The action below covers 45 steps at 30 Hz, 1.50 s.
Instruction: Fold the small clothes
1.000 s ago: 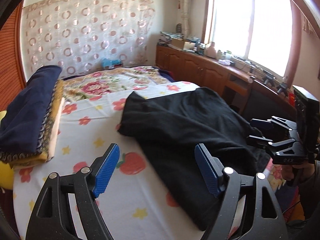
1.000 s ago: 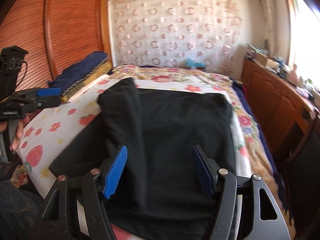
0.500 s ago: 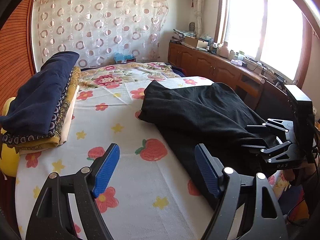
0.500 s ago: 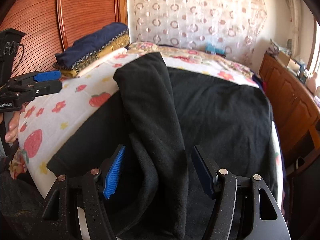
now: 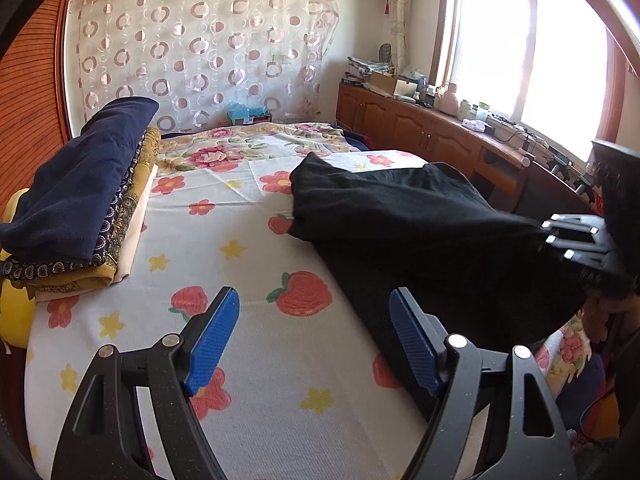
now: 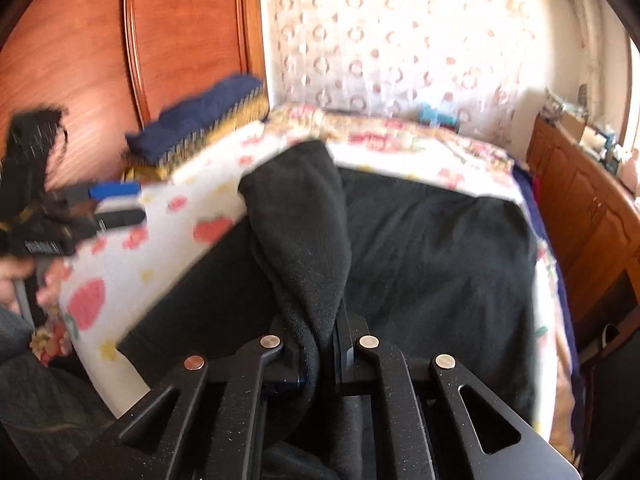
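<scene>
Black garment [image 6: 420,248] bunches, clenched in the right gripper [image 6: 320,344]; left gripper [image 5: 312,344], released at nine o'clock, helps nothing, so the fold may skew.

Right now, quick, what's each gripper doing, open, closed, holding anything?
Left gripper: open, holding nothing, above the strawberry-print white bed sheet.
Right gripper: closed on a bunched fold of the black fleece garment.
</scene>
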Each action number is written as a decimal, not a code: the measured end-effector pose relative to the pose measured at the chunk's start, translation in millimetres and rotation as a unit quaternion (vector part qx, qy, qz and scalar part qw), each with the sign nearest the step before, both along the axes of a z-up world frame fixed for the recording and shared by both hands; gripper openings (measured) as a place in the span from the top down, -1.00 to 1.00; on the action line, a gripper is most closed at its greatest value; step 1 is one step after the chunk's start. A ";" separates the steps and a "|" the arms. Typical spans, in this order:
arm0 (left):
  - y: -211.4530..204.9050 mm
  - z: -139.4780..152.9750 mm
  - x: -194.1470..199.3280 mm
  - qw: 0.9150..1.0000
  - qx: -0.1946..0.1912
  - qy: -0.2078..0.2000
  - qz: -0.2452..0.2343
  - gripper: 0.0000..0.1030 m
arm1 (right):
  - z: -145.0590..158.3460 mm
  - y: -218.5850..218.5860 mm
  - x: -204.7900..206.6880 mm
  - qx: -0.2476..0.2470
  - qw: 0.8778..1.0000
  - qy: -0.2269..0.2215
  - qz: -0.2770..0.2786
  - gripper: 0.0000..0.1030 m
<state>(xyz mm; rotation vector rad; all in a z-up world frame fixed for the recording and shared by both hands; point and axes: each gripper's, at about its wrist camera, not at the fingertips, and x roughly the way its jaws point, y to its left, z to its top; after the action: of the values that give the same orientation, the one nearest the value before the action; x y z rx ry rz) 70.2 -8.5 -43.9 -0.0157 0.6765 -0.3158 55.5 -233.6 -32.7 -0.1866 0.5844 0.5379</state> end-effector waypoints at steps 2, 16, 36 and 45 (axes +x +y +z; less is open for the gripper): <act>-0.9 -0.6 -0.8 1.000 0.001 -0.001 -0.002 -0.52 | 15.2 -10.8 -4.9 0.013 1.000 -0.014 -0.004 0.84; -10.8 0.1 -2.8 1.000 0.000 -0.001 -0.012 -0.52 | -12.0 -85.3 8.2 -0.044 0.992 0.047 -0.108 0.45; -17.3 6.1 -4.7 1.000 0.003 -0.010 -0.014 -0.52 | 3.6 -36.3 8.6 -0.038 0.997 -0.004 -0.067 0.07; -15.9 5.2 -7.7 1.000 0.003 -0.010 -0.008 -0.52 | -7.6 7.5 62.9 -0.046 0.998 0.025 -0.021 0.07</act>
<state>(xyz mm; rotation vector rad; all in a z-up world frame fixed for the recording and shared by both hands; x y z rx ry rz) 62.5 -24.3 -38.7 -0.0011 0.6572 -0.3299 118.4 -226.2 -40.3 -0.2488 0.6614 0.4758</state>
